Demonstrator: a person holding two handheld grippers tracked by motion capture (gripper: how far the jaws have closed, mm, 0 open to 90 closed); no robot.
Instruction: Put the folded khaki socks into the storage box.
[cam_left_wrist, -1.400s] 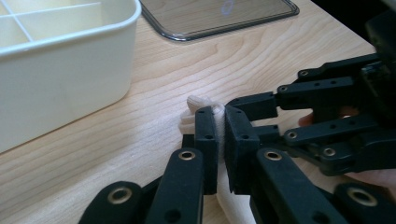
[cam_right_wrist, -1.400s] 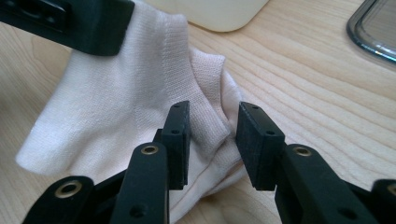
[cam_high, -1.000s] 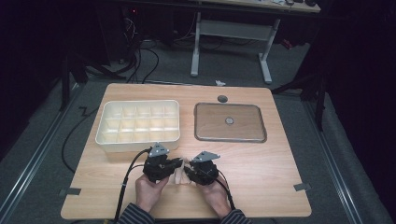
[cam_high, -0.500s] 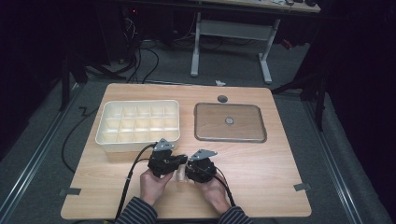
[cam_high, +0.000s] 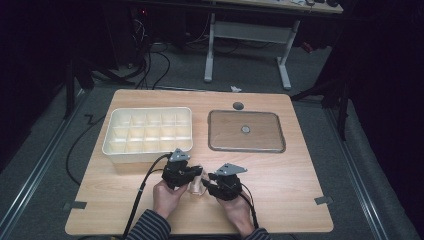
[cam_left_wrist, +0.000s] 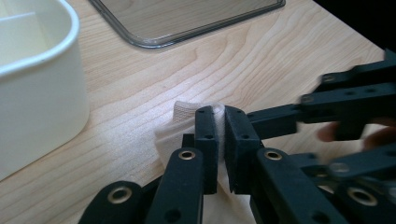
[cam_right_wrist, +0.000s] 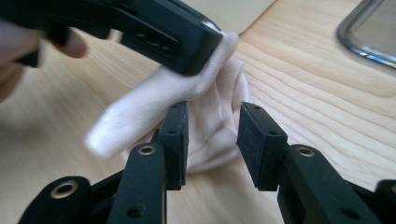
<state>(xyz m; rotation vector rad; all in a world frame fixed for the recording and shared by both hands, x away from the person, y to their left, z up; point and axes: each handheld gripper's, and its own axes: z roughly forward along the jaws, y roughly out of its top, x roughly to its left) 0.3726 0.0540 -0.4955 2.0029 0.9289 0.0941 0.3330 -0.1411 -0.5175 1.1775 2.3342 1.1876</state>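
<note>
The left gripper is clamping the white sock's ribbed cuff near the bench's front edge, likely anchoring it for folding. The right gripper, its jaws just opening, is straddling the soft, creased cloth without pressing it.

Bare table from 2 to 5 o'clock of the right gripper: free passage. White divided bin blocks 11 o'clock, metal tray blocks 1 o'clock; the lane between them at 12 looks passable, hard to judge from above. Left gripper crowds 9 o'clock.
</note>
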